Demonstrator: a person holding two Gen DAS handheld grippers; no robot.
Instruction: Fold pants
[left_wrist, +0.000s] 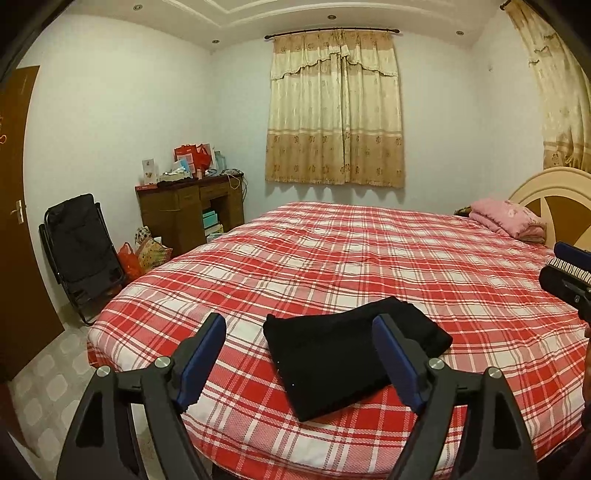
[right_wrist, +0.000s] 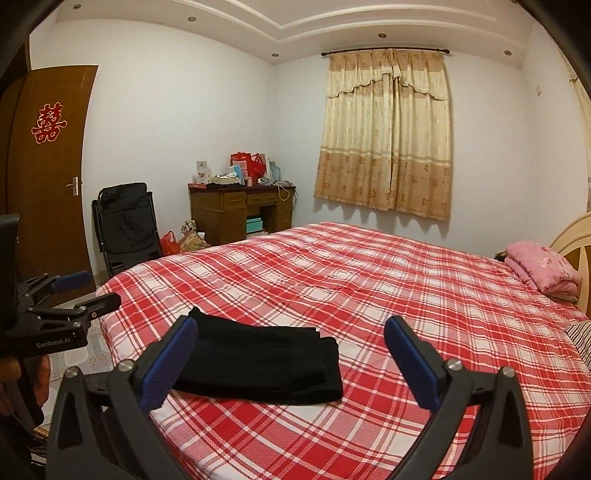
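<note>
We see the black pants (left_wrist: 351, 350) folded into a compact stack on the red plaid bed cover (left_wrist: 369, 251), just ahead of the left gripper (left_wrist: 299, 360) and reaching behind its right finger (left_wrist: 397, 360). Left fingers apart, nothing clamped. Right gripper (right_wrist: 290, 363) spread wide and empty; the pants lie ahead toward its left finger (right_wrist: 168, 363), untouched

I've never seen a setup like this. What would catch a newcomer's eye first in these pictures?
Probably the big red plaid bed filling the room, with black pants folded into a neat bundle near its front edge. Next, the blue-padded left gripper and right gripper, both open, nothing between their fingers, poised just before the bundle.
</note>
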